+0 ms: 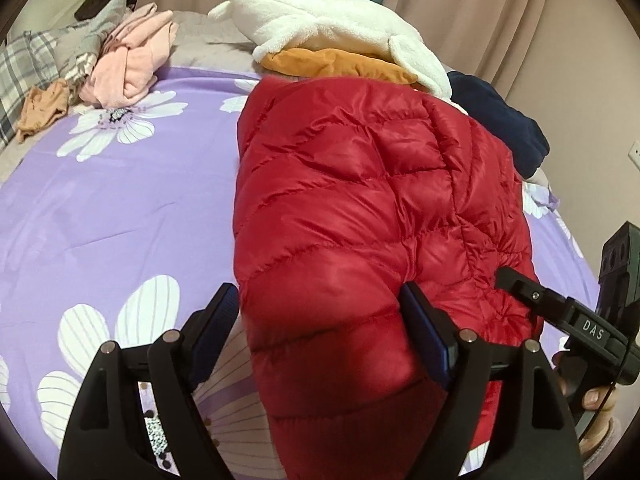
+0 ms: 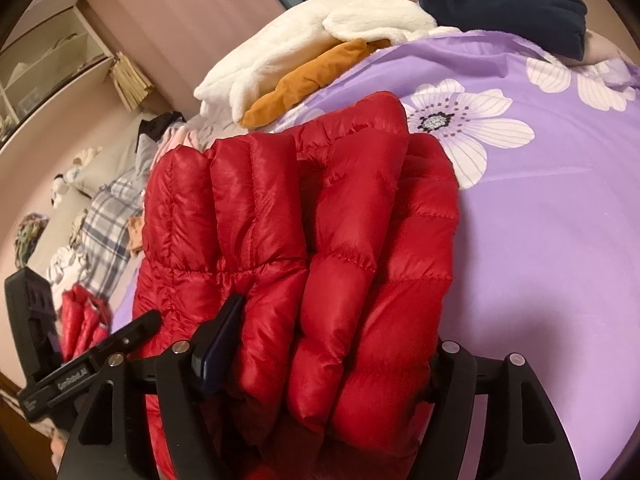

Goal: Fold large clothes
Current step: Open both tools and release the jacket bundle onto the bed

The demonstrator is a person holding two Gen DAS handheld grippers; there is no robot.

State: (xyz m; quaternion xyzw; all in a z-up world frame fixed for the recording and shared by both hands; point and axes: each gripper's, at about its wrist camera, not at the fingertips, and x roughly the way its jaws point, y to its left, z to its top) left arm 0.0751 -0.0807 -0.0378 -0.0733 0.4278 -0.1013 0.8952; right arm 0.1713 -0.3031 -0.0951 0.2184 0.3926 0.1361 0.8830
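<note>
purple flowered bedspread point(image 1: 120, 208), red puffer jacket point(image 1: 360, 208) bulging between wide left gripper point(image 1: 320, 320) and right gripper point(image 2: 320, 344), neither clamping, pink clothes point(image 1: 128, 64) beyond jacket in left view only

The down jacket point(image 1: 360, 208) lies on the bedsheet point(image 1: 120, 208), folded into a thick bundle. Behind the jacket, a fleece garment point(image 1: 328, 24) rests on a cushion point(image 1: 340, 64), which touches the jacket's far edge. To the jacket's right, behind, sits a dark fleece point(image 1: 504, 120). Far left of the jacket, a heap of clothes point(image 1: 128, 68) lies beside a checked pillow point(image 1: 24, 72).
</note>
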